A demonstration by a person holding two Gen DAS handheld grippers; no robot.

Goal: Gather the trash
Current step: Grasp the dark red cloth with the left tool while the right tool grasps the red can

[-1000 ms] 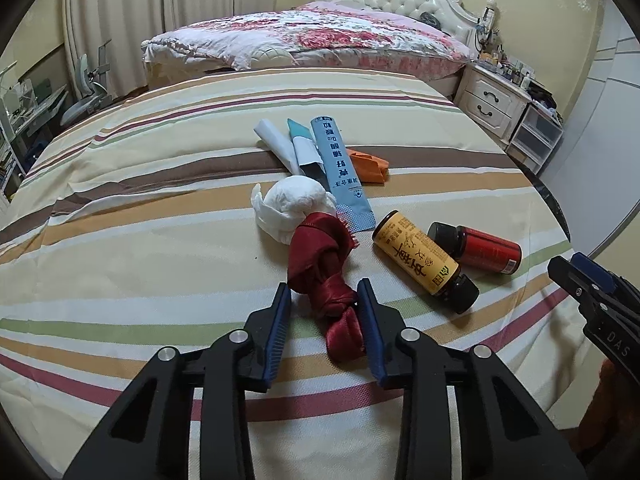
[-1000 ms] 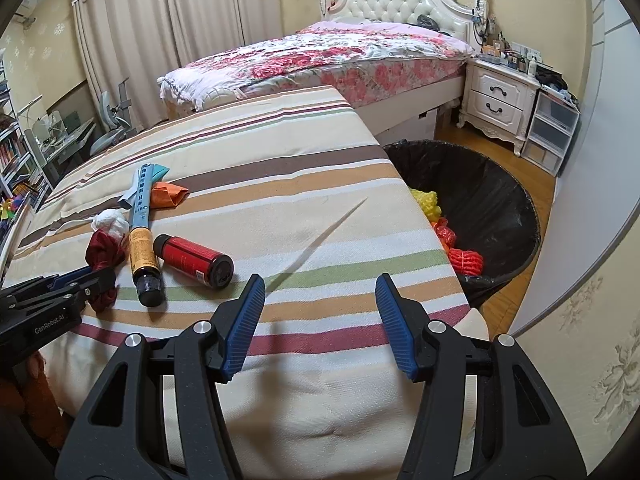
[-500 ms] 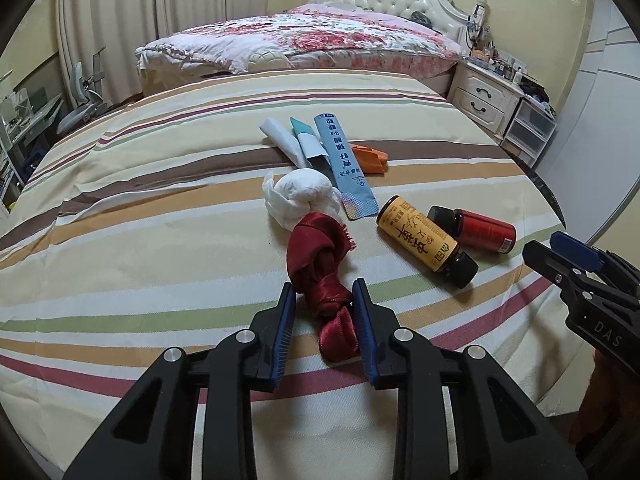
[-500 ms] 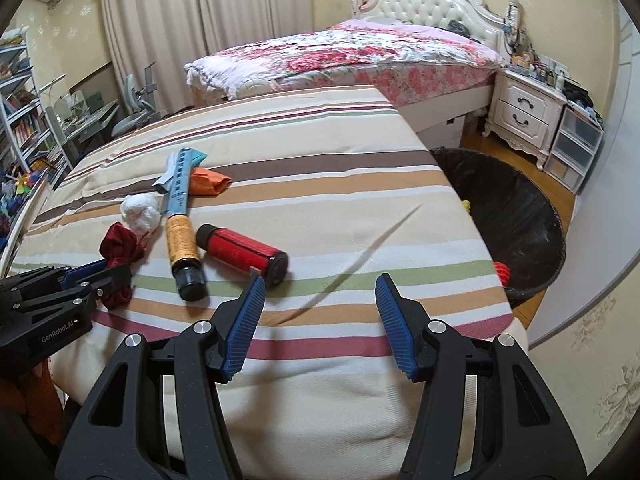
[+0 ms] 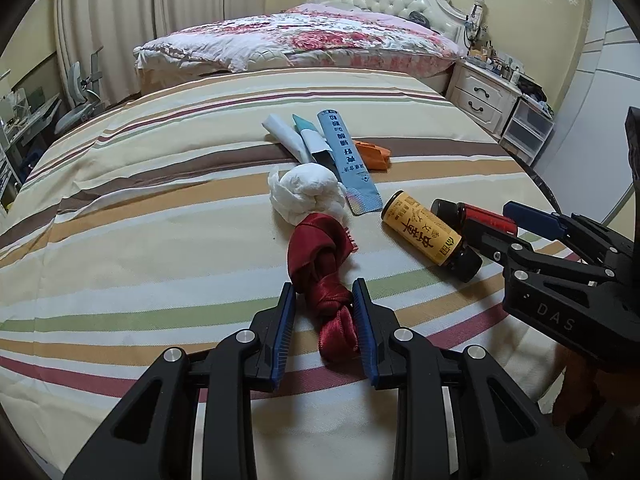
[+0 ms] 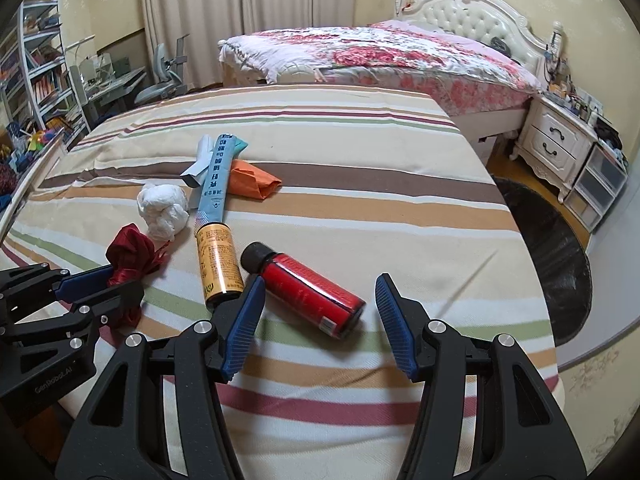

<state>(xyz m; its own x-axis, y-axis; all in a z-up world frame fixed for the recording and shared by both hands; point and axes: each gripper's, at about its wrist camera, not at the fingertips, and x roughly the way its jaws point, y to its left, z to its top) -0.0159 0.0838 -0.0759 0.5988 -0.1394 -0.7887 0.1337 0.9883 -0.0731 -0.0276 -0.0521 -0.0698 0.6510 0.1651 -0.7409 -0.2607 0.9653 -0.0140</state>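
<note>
Done so far: judging by the pile, not much; at the right edge of my right view I can only see the dark rim of the trash bin [image 6: 560, 240] on the floor beside the striped cover [image 6: 360, 184], and I cannot tell what is in it.
Left to collect: red knotted cloth [image 5: 320, 276], white crumpled wad [image 5: 306, 192], blue sachet [image 5: 348, 164], orange wrapper [image 5: 374, 154], yellow-label bottle [image 5: 428, 236], red bottle [image 6: 308, 290].
My left tongs [image 5: 324, 320]: jaws narrow, straddling the cloth's lower tail; the right pad touches it, but there is a sliver of gap on the left, so I'd call it not yet clamped.
Cloth axis: long, running away from me toward the wad.
My right tongs [image 6: 318, 314]: apart, nothing held, and they have just been closing a little; the red bottle's base lies between the tips.
Red bottle axis: lying flat, cap pointing up-left toward the yellow-label bottle, base toward me.
</note>
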